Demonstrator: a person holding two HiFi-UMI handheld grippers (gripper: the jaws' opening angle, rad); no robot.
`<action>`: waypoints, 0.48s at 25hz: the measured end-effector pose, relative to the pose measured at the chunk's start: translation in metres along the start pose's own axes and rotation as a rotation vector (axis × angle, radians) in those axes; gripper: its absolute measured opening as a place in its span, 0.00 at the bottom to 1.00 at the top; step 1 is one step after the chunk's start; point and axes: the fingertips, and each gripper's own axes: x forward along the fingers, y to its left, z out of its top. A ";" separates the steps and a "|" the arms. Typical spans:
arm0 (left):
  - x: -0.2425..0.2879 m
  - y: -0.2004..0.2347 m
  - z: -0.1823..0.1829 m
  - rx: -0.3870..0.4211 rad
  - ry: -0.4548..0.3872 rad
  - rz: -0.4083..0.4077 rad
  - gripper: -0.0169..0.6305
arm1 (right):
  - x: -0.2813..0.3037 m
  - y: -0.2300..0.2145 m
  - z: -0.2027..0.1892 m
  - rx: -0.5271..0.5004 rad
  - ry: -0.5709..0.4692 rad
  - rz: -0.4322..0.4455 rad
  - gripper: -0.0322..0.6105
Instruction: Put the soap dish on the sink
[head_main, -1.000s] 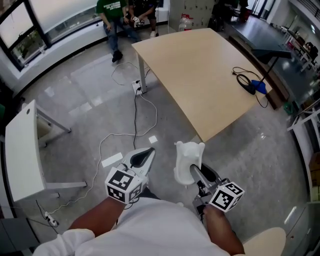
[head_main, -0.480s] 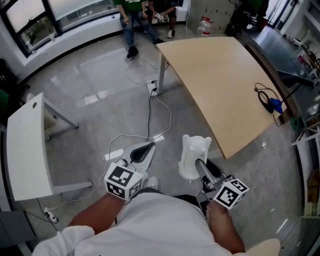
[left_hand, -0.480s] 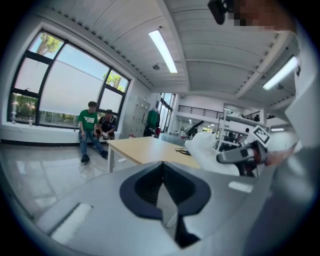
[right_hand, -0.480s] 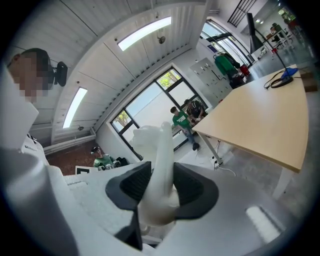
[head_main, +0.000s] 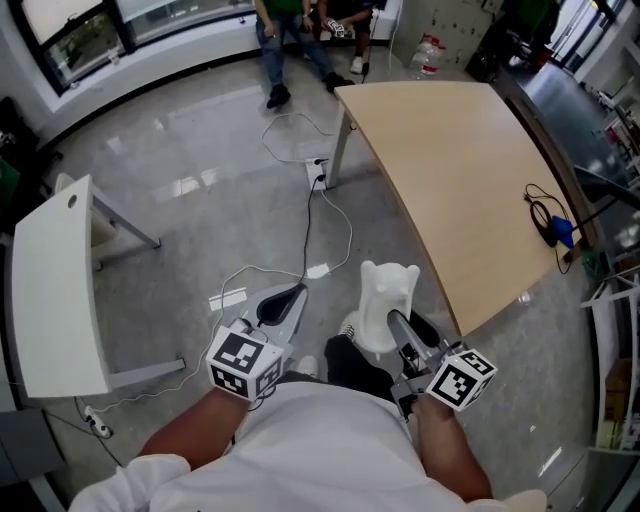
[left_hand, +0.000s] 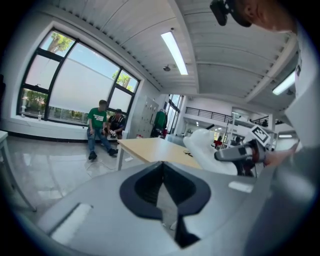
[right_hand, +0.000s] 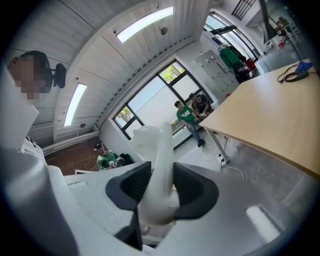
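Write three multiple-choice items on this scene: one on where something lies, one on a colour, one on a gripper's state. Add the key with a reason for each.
1. The black cable lies:
A) on the tan table
B) in a bucket
C) in a drawer

2. The soap dish is:
A) blue
B) white
C) green

3. The right gripper is:
A) open and empty
B) shut on a sponge
C) shut on the soap dish

Key:
1 A, the head view shows it near the table's right edge.
2 B, it is plain white in every view.
3 C, the right gripper view shows the dish clamped between the jaws.
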 end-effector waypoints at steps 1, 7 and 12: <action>0.000 0.003 0.001 0.001 -0.001 0.006 0.04 | 0.004 0.001 0.001 -0.003 0.005 0.010 0.27; 0.008 0.027 0.008 -0.003 0.000 0.056 0.04 | 0.036 -0.007 0.010 0.003 0.020 0.050 0.27; 0.022 0.047 0.015 0.004 0.018 0.079 0.04 | 0.070 -0.019 0.014 0.027 0.038 0.083 0.27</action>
